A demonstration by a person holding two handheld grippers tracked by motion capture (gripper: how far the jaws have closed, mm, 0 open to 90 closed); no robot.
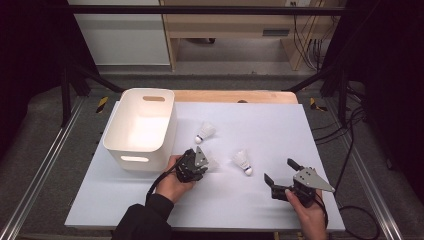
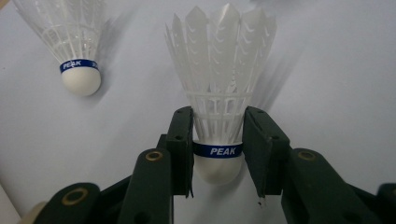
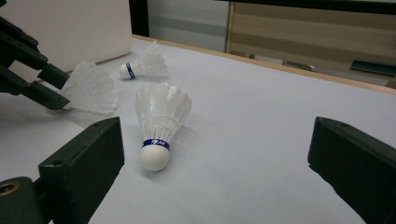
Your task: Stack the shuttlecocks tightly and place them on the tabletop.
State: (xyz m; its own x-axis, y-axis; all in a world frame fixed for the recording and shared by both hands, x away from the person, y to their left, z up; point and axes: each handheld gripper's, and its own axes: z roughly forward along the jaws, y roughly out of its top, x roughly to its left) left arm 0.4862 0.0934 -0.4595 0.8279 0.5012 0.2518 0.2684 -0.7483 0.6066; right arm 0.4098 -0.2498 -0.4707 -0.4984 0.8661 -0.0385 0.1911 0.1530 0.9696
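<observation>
A wide desk with a pale grey top lies before you, seen from above. On its left part stands a white bin with slot handles, open at the top. Your left gripper sits just right of the bin's near corner, and its fingers are closed on a shuttlecock: in the left gripper view the two pads press either side of the feather base just above the blue band, with the white cork pointing back toward the camera and the feathers fanning away. Your right gripper rests near the desk's right front, its fingers spread wide apart and holding nothing. Between the two grippers a second shuttlecock lies on the desk, cork toward you, framed between the open fingers in the right gripper view. A third shuttlecock lies farther back, near the bin's right wall.
</observation>
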